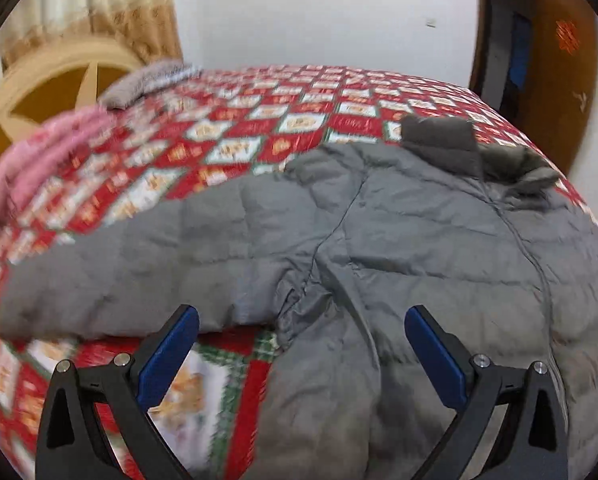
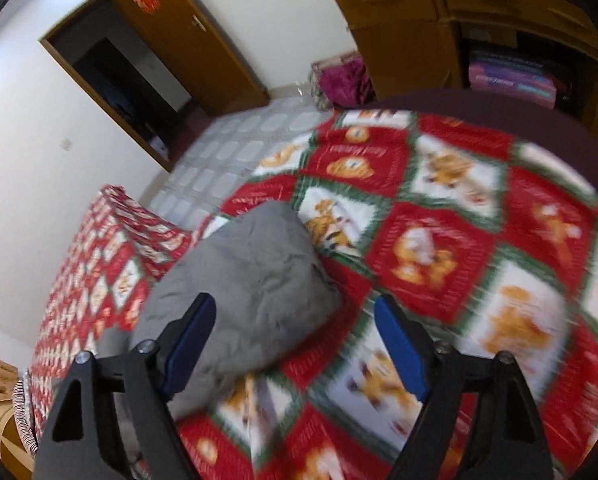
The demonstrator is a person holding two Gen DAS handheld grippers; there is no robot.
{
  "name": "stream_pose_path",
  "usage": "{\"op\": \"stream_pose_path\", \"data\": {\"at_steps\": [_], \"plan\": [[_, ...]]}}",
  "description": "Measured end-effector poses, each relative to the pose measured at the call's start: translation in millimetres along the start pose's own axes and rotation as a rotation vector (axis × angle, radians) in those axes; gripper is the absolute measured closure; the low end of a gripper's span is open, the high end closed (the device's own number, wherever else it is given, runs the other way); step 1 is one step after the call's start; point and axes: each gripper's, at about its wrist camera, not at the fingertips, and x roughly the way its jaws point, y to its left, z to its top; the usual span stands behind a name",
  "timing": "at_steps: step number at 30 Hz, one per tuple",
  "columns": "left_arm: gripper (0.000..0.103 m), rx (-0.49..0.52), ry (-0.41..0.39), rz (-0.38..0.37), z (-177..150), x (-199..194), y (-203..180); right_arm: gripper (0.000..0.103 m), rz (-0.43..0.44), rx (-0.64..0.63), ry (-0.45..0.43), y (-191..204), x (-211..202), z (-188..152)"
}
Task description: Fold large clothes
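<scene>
A grey padded jacket [image 1: 379, 232] lay spread across the bed [image 1: 259, 120] on its red patterned cover. The left gripper [image 1: 302, 320] hung above it, jaws wide and empty. The right gripper [image 2: 295, 312] was likewise open, holding nothing.

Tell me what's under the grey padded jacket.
The grey padded jacket lies on a red patterned bedspread, which shows all around it. Whatever sits directly beneath the jacket's middle is covered.
</scene>
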Motion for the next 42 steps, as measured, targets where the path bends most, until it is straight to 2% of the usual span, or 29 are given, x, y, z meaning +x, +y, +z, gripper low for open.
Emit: {"op": "stream_pose_path", "data": {"at_steps": [3,4,5,7,9,10,13,16,20,23,27,31,34,38,40,42], "plan": [[0.001,-0.088,0.058,-0.036,-10.4,28.7,7.7,0.026,-0.062,-0.014,0.047,1.9,28.2,-0.2],[0.001,-0.116,0.094,-0.039,-16.9,41.0,9.5,0.031,-0.075,-0.031,0.025,2.9,28.8,-1.3],[0.001,-0.108,0.092,-0.026,-18.5,43.3,6.2,0.036,-0.097,-0.058,0.004,5.1,27.4,-1.9],[0.001,-0.065,0.066,-0.017,-17.2,38.6,-4.5,0.065,-0.117,-0.093,0.013,1.5,32.5,1.5],[0.001,-0.042,0.067,-0.006,-17.2,39.7,-10.8,0.081,-0.099,-0.125,0.034,-2.4,34.1,5.3],[0.001,-0.034,0.067,0.001,-16.8,39.4,-13.9,0.086,-0.1,-0.14,0.037,-4.3,33.7,7.8],[0.001,-0.019,0.068,0.0,-17.3,36.7,-18.6,0.09,-0.124,-0.176,0.029,-7.3,22.7,17.6],[0.001,-0.017,0.065,-0.021,-15.2,38.3,-20.0,0.091,-0.166,-0.162,-0.082,-12.7,-9.8,37.0],[0.001,0.005,0.059,-0.038,-18.5,36.3,-27.5,0.091,-0.191,-0.224,-0.144,5.2,-44.1,45.9],[0.001,0.018,0.06,-0.042,-17.7,36.4,-29.5,0.091,-0.109,-0.29,-0.183,41.8,-69.0,32.4],[0.001,-0.035,0.079,-0.104,-9.2,31.6,-17.2,0.091,0.04,-0.458,-0.196,114.3,-109.3,-8.5],[0.001,-0.088,0.01,-0.123,4.4,5.4,5.3,0.091,0.174,-0.648,-0.175,193.9,-134.9,-74.6],[0.001,-0.063,-0.045,-0.086,6.2,-6.6,18.0,0.091,0.265,-0.763,-0.124,245.0,-136.4,-133.1],[0.001,-0.068,-0.089,-0.065,-4.4,-6.6,35.1,0.091,0.383,-0.897,-0.02,291.5,-130.3,-213.5],[0.001,-0.105,-0.076,-0.076,-14.2,2.9,41.3,0.091,0.409,-0.956,0.001,306.5,-126.1,-247.4],[0.001,-0.139,-0.026,-0.085,-21.7,19.9,45.1,0.091,0.436,-1.008,0.03,322.5,-116.1,-285.4]]}}
